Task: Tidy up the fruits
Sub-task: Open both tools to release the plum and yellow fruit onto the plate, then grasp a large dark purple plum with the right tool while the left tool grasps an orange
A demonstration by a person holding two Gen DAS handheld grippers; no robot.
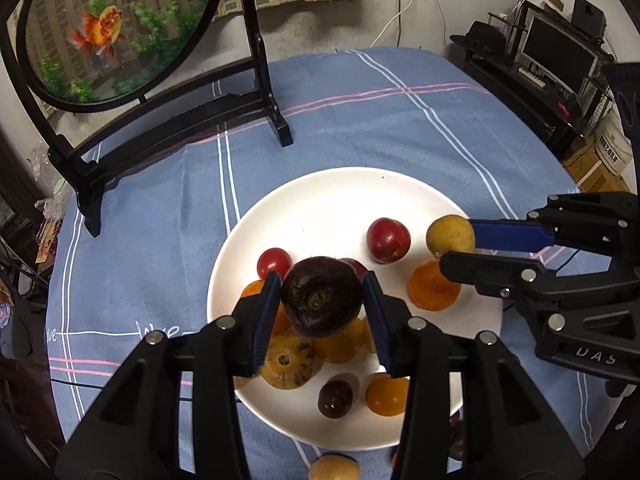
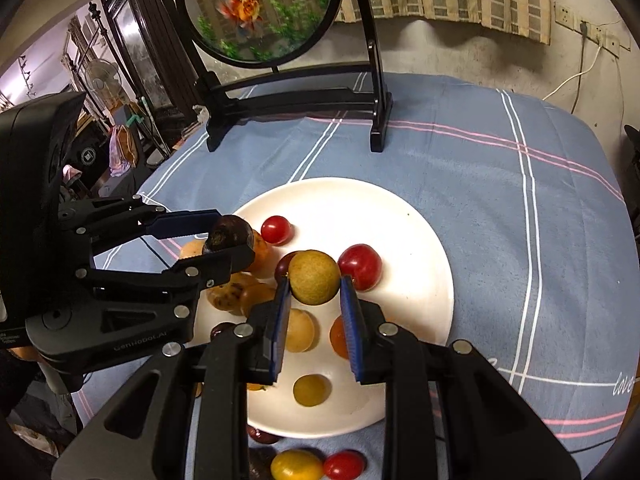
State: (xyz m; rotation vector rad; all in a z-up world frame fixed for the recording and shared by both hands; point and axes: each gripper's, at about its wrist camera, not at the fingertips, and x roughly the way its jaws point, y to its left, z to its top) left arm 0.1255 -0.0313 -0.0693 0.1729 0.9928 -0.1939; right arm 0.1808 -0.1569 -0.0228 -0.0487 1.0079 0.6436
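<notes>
While you hold both grippers angled down over the table, the scene runs like this, largest thing first.

Cloth: your blue checked tablecloth (image 1: 360, 128) spreads under and ahead of both grippers.
Fish screen: the round goldfish screen (image 1: 116, 28) stands on the cloth well beyond your fingertips, to the left.
Plate: the white plate (image 1: 328, 200) sits directly under both grippers.
Left gripper: your left gripper (image 1: 322, 300) is closed on a dark purple fruit (image 1: 322, 298), gripped at its sides above the near left part of the plate.
Right gripper: your right gripper (image 2: 314, 300) is squeezed narrow on a yellow-green fruit (image 2: 314, 278), held above the middle of the plate.
Done so far: about a dozen fruits already lie on the plate, red ones (image 1: 389, 240) ahead of your left fingertips, orange and yellow ones (image 1: 386, 394) below them.
Left to do: you have yet to set down both held fruits, and a few strays, a yellow one (image 2: 297, 465) and a red one (image 2: 344, 465), lie on the cloth just off the plate's near edge, under your right gripper.
Pointing: the dark fruit's stem end faces back toward your left camera; both held fruits are nearly round, so neither shows a clear long axis.
</notes>
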